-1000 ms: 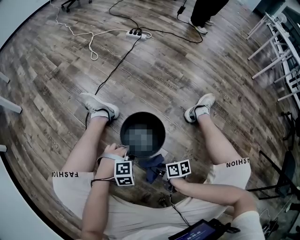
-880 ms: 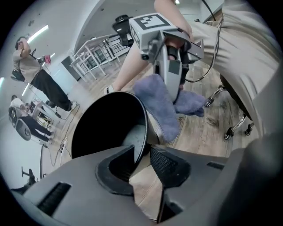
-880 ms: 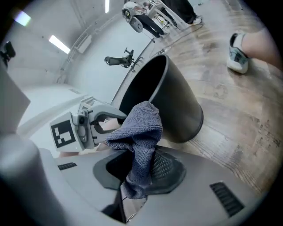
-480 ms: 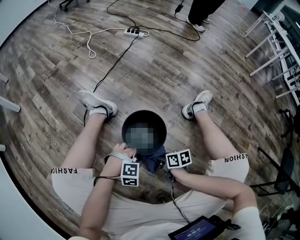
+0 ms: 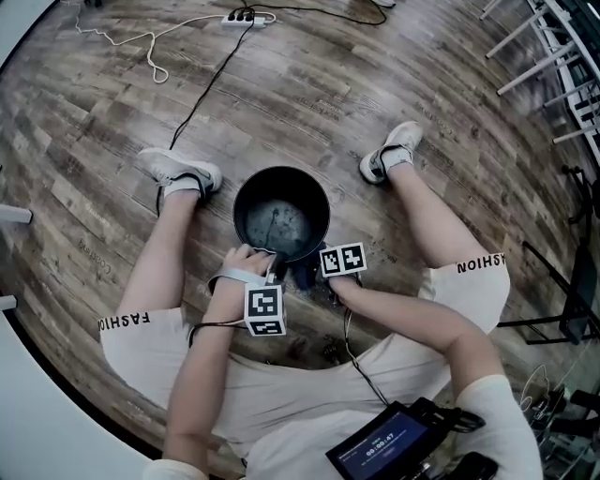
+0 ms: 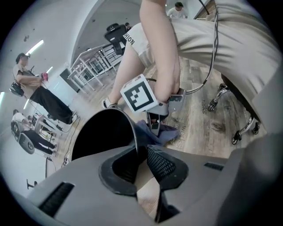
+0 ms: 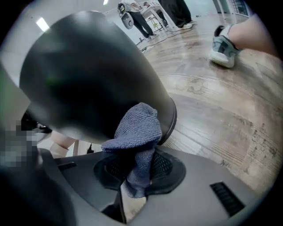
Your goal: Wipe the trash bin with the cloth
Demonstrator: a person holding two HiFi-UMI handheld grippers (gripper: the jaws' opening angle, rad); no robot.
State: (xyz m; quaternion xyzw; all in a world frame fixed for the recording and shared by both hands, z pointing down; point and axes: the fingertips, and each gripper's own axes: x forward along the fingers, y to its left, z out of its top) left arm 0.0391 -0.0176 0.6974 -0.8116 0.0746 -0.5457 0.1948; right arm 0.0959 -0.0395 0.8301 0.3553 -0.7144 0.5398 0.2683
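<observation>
Head view: you sit on the wooden floor [image 5: 450, 84] with the trash bin [image 5: 281, 214] between your legs, its dark inside facing up at you. Your left gripper [image 5: 272, 267] reaches the near rim of the bin, and your right gripper [image 5: 309, 274] sits just beside it, against the near outer side, where a little of the blue cloth [image 5: 302, 278] shows under its marker cube. A white power strip [image 5: 246, 17] lies well away at the top. Left gripper view: your left gripper [image 6: 139, 156] has just been closing, and the thin wall of the trash bin [image 6: 106, 132] now stands clamped between its ribbed pads [image 6: 161, 165] at the rim. Beyond it you can see the right gripper [image 6: 154, 127] with the cloth [image 6: 163, 133] bunched below it, beside the bin. Right gripper view: your right gripper [image 7: 137, 170] is clamped on the cloth [image 7: 139, 130], which bulges out past the jaws and presses against the curved black outside of the trash bin [image 7: 88, 70]. Your shoe [image 7: 223, 48] rests on the floor to the upper right.
</observation>
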